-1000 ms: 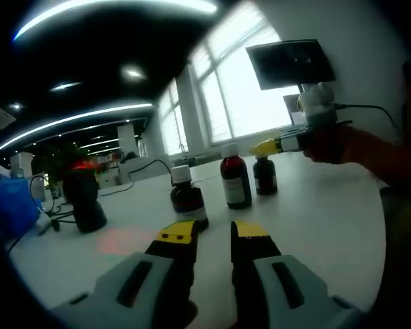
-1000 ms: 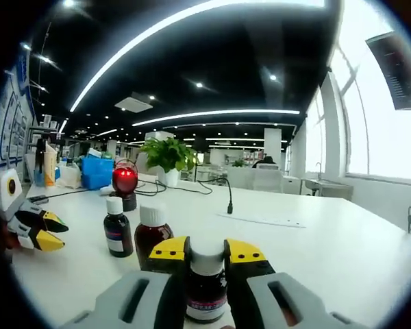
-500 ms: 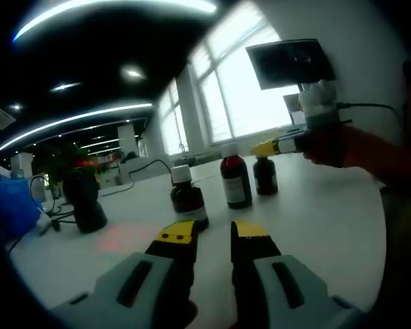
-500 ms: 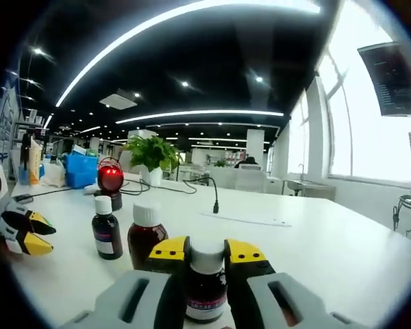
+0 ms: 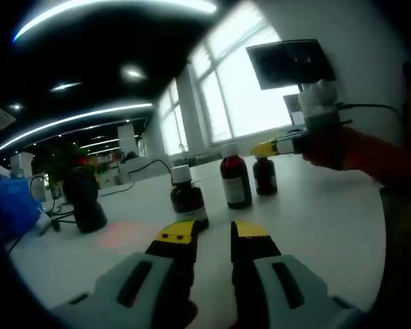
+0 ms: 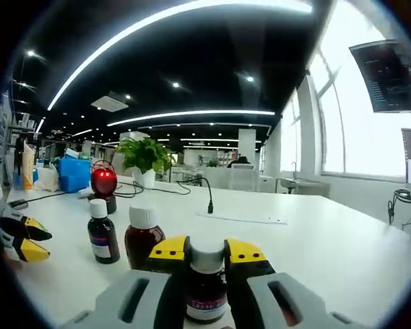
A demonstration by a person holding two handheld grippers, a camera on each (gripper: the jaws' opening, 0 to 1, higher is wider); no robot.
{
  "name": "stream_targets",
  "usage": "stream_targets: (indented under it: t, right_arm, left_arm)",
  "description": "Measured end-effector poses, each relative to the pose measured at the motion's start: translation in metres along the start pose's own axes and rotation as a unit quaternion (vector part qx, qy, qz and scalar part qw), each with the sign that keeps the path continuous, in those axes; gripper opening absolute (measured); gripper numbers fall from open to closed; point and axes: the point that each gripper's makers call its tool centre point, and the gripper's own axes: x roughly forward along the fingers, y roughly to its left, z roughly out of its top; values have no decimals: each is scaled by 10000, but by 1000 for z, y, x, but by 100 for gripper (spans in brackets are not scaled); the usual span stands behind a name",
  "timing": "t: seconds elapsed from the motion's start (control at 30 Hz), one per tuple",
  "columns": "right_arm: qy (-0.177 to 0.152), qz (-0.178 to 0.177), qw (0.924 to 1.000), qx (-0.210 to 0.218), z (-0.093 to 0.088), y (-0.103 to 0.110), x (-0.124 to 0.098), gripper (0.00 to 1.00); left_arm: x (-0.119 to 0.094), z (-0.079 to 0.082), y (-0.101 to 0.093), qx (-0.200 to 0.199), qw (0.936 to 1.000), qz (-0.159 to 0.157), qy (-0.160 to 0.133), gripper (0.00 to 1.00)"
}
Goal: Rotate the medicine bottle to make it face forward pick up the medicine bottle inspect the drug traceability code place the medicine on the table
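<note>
Office ceiling strips and tall windows frame a white tabletop (image 5: 315, 212) that carries all three bottles. Going left to right in the left gripper view: a dark scanner stand (image 5: 82, 199) with a red glow on top, then my left gripper (image 5: 209, 236) low in the foreground with its fingers released and nothing between them, hovering over bare surface. Beyond it stand the near bottle (image 5: 187, 199), the middle bottle (image 5: 234, 179) with its pale label, and the medicine bottle (image 5: 264, 175), where my right gripper (image 5: 277, 146) comes in from the right at cap height.

In the right gripper view, left to right: the left gripper's yellow tips (image 6: 24, 240) at the edge, the same red-topped stand (image 6: 104, 186), a small dark bottle (image 6: 101, 233), a white-capped brown bottle (image 6: 142, 236), then the right gripper (image 6: 207, 257) with its fingers clenched on the medicine bottle (image 6: 207, 291).

Over the last second the left view has barely changed, while the whole right view has slid sideways: the stand and the two free bottles have drifted left and the window has widened. I read that as my right hand swinging with the bottle gripped, so the turn to face it forward is under way. Whether it has left the surface I cannot tell. Inspecting the traceability code remains ahead.
</note>
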Motion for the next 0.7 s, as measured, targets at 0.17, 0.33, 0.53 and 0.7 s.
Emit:
stream_targets:
  t: [0.17, 0.33, 0.53, 0.7]
  right_arm:
    - [-12, 66, 9999, -132, 1, 0, 0, 17]
    - [-61, 367, 9991, 181, 3, -1, -1, 22]
    - [-180, 598, 9976, 306, 14, -6, -6, 23]
    - [-220, 1068, 9932, 419, 15, 3, -8, 21]
  left_arm:
    - [0, 0, 0, 5, 10000, 5, 1, 12]
    - [-1, 1, -1, 13, 10000, 6, -2, 12]
    - [-1, 0, -1, 33, 10000, 9, 4, 12]
    - [-1, 0, -1, 41, 10000, 13, 6, 12]
